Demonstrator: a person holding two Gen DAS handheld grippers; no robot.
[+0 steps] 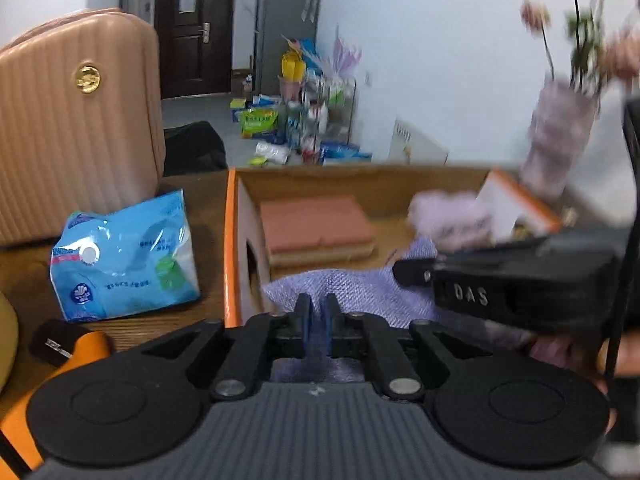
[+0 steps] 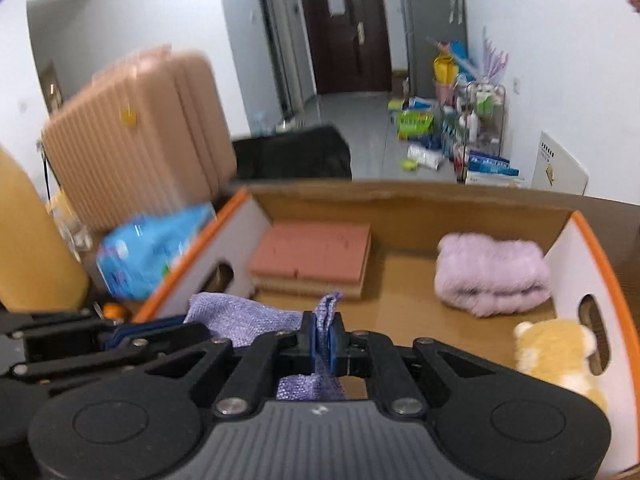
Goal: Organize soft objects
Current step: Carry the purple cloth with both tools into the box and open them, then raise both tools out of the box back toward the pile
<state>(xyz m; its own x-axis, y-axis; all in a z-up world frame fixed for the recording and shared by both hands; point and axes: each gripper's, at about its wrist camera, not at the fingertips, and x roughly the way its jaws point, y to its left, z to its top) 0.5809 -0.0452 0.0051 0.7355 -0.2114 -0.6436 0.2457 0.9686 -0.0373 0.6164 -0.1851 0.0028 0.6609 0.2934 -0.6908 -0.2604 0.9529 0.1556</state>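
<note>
On the worktop, nearest its left edge, a pink case (image 1: 76, 120) stood upright with a blue tissue pack (image 1: 126, 256) lying in front of it, still outside the box (image 2: 408, 200). To judge by that, the pack may be one soft thing left to sort, though whether it belonged to the job could not be told.

The orange-edged cardboard box sat to the right of the pack, open at the top. Inside it, a stack of pink pads (image 2: 316, 254) lay against the back left corner, a folded lilac towel (image 2: 492, 276) lay toward the back right, and a yellow plush toy (image 2: 556, 348) sat against the right wall by its handle hole. Those three looked already put away, so the work seemed well along.

The purple cloth (image 2: 240, 316) was the piece in hand. The left tongs (image 1: 316, 316) were clenched on one part of it and the right tongs (image 2: 324, 340) were clenched on another, a tuft of fabric sticking up between each pair of pads. The cloth hung stretched between the two, over the front left part of the box and above its floor, not yet laid down. Setting it inside appeared to be the step remaining.
</note>
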